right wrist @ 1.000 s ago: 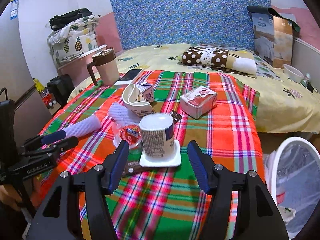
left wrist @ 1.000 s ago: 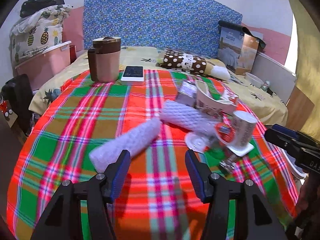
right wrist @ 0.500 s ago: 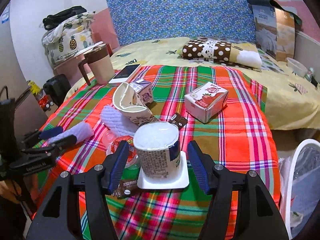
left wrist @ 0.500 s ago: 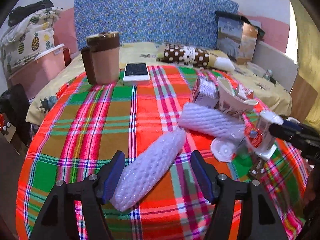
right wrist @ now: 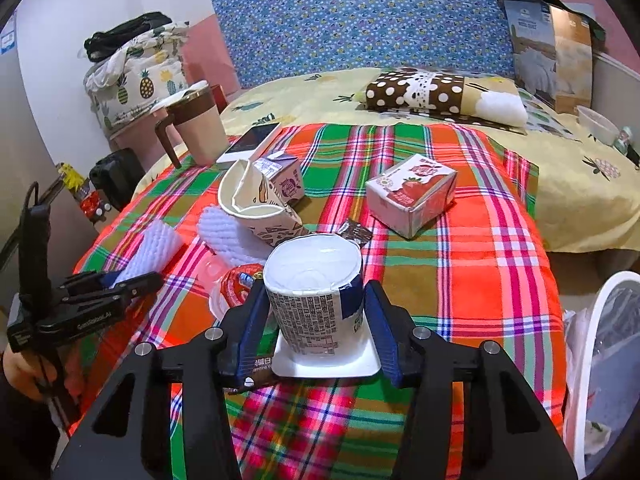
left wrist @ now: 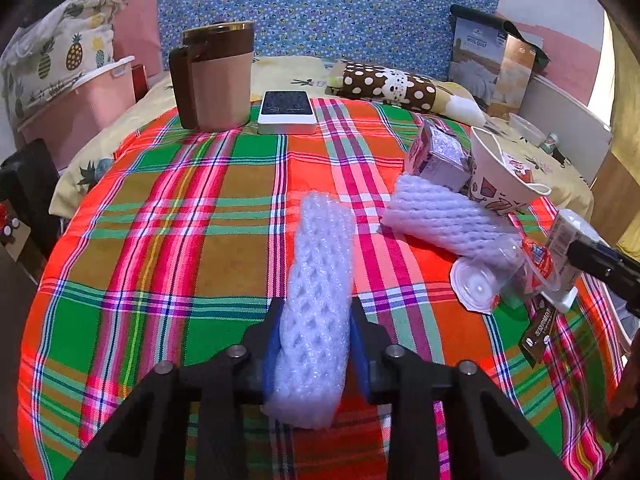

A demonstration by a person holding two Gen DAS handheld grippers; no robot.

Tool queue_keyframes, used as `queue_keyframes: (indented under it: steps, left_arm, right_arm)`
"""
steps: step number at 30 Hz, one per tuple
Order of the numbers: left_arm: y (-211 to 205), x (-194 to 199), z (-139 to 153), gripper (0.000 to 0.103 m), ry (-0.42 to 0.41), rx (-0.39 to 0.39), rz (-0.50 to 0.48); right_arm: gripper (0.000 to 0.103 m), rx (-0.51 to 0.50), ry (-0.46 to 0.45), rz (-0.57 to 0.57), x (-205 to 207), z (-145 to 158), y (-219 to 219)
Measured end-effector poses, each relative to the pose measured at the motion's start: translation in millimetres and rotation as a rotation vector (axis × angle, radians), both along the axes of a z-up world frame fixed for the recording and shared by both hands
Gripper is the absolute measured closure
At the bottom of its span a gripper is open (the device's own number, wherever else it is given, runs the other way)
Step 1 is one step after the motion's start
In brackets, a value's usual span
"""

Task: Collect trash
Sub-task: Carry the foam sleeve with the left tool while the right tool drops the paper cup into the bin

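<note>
My left gripper (left wrist: pixel 314 350) is shut on a white foam net sleeve (left wrist: pixel 320 280) lying on the plaid tablecloth (left wrist: pixel 180 240). My right gripper (right wrist: pixel 316 330) has its jaws tight around an upturned yogurt cup (right wrist: pixel 316 300) standing on its white lid. A second foam sleeve (left wrist: pixel 444 220), a crumpled paper cup (right wrist: pixel 256 204), a purple milk carton (right wrist: pixel 286 178), a strawberry carton (right wrist: pixel 412 194), a clear jelly cup (right wrist: pixel 236 286) and brown wrappers (right wrist: pixel 354 232) lie around.
A brown mug (left wrist: pixel 216 76) and a phone (left wrist: pixel 286 112) stand at the table's far side. A white bin with a plastic liner (right wrist: pixel 604 368) is at the right of the table. A bed with a dotted pillow (right wrist: pixel 420 90) lies behind.
Both grippers moved forward and closed: the left onto the foam sleeve, the right around the yogurt cup.
</note>
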State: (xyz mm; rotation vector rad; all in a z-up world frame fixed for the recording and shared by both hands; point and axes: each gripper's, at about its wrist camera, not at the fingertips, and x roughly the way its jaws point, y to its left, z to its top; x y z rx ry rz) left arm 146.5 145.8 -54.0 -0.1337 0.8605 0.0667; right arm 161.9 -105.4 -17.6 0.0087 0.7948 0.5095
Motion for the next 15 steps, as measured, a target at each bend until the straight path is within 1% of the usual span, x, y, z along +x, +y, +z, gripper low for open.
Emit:
queue_keyframes:
  steps: [5, 7, 9, 15]
  left_arm:
    - [-5.8, -11.6, 7.0, 0.076, -0.028, -0.009, 0.006]
    - [-11.6, -20.8, 13.2, 0.076, -0.054, -0.02, 0.012]
    - [-18.4, -28.8, 18.6, 0.076, -0.075, -0.03, 0.005]
    - [-44.1, -44.2, 33.2, 0.076, -0.104, -0.053, -0.029]
  right_arm:
    - [0.053, 0.047, -0.003, -0.027, -3.5, 7.3, -16.6]
    - [0.053, 0.06, -0.008, -0.039, -6.0, 10.2, -24.5]
    - [0.053, 0.073, -0.014, -0.053, -10.2, 13.5, -32.2]
    - [0.053, 0.106, -0.024, -0.086, -19.7, 20.4, -51.0]
